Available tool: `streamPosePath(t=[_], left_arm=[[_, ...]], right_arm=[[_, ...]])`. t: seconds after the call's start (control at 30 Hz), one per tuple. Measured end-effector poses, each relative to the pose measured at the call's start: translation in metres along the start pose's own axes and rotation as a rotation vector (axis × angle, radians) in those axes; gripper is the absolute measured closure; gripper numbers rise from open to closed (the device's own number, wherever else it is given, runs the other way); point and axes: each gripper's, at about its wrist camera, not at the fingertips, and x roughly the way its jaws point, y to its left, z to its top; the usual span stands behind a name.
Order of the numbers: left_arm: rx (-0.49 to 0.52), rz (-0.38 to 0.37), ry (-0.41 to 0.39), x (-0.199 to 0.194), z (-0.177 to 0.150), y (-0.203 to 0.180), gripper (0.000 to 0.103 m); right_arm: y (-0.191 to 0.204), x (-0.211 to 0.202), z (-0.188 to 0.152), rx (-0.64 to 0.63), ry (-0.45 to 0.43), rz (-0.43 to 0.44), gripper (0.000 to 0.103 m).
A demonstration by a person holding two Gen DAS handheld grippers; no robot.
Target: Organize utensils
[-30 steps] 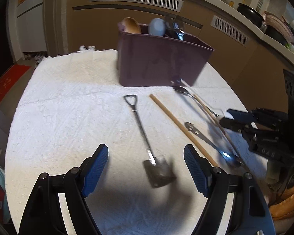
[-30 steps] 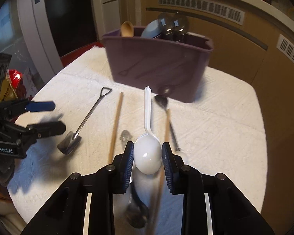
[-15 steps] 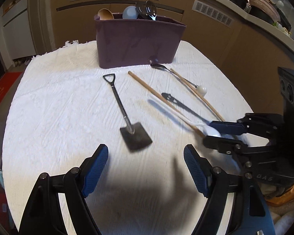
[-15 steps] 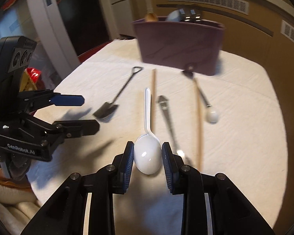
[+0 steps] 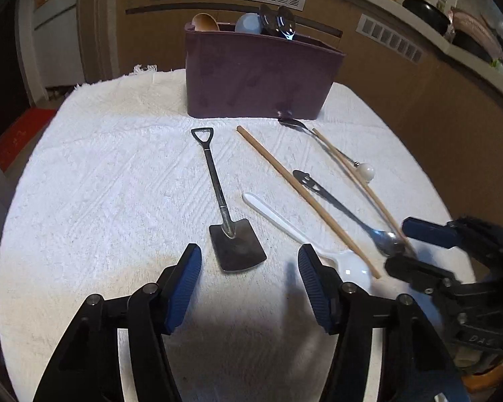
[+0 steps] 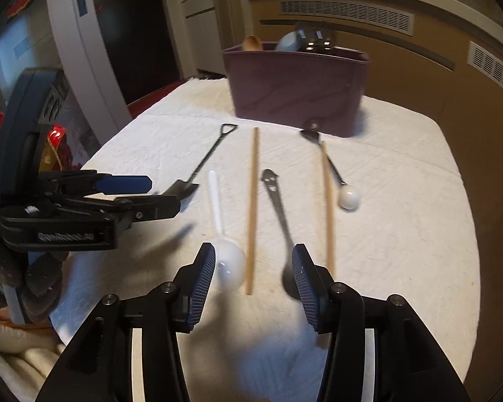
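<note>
The left gripper (image 5: 249, 264) hangs low over the white towel (image 5: 100, 184), its jaws about half spread and closing with nothing pressed between the pads; the blade of the small shovel-shaped spoon (image 5: 233, 244) lies just ahead of the gap, handle running away toward the far purple bin (image 5: 258, 80). The right gripper (image 6: 253, 268) is letting go: its jaws are opening, and the white plastic spoon (image 6: 229, 261) lies on the towel with its bowl beside the left pad, not clamped. Between and just past those pads sit the near end of one wooden chopstick (image 6: 252, 207) and the bowl of a metal spoon (image 6: 278, 207); farther right lie a second chopstick (image 6: 328, 201) and a ball-ended spoon (image 6: 338, 184). The bin at the far edge already holds several utensils upright. The step in hand looks like picking up the shovel spoon. To do it well, the left pads should come a little farther forward and straddle the neck above the blade, press down into the soft towel before closing, and keep clear of the white spoon's handle lying just to the right.
</note>
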Motion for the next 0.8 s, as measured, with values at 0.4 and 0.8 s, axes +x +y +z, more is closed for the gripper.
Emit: streamPosePath(t=[0.4,0.8], left_arm=[[0.082,0.1,-0.027,0.014,-0.006,-0.011,0.07],[0.05,0.118,-0.168,-0.028,0.001,0.013,0.096]], right_arm=[[-0.014,-0.001,-0.015,0.06,0.021,-0.004,0.053],[0.008,-0.005,-0.02,-0.012,0.026,0.004,0.048]])
